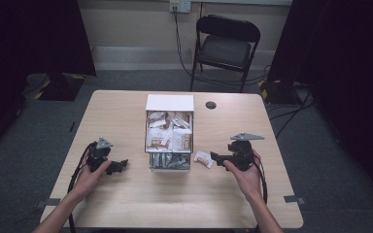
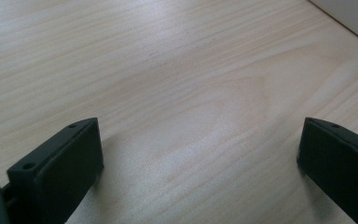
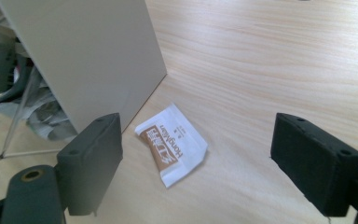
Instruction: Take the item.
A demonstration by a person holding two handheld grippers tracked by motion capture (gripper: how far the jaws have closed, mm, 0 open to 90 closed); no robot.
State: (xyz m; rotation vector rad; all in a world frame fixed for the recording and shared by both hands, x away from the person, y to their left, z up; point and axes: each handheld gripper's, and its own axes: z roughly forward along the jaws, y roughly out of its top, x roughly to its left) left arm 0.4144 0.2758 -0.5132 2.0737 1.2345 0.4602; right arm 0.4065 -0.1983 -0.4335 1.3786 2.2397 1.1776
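Note:
A white box [image 1: 170, 103] stands at the middle of the wooden table [image 1: 126, 204], packed with several white-and-brown packets [image 1: 167, 133]. One loose packet [image 1: 203, 158] of the same kind lies flat on the table just right of the box. My right gripper [image 1: 215, 156] hovers just right of it, jaws pointing left. In the right gripper view the packet [image 3: 172, 144] lies on the wood below the open right gripper [image 3: 200, 130], untouched, beside the box wall [image 3: 93, 56]. My left gripper [image 1: 121, 165] rests left of the box; the left gripper [image 2: 200, 126] is open over bare wood.
The box's front section [image 1: 170, 161] holds several grey wrappers behind a clear wall. A small black disc [image 1: 211, 105] sits on the table behind the box. A black folding chair [image 1: 226, 43] and cables stand beyond the far edge.

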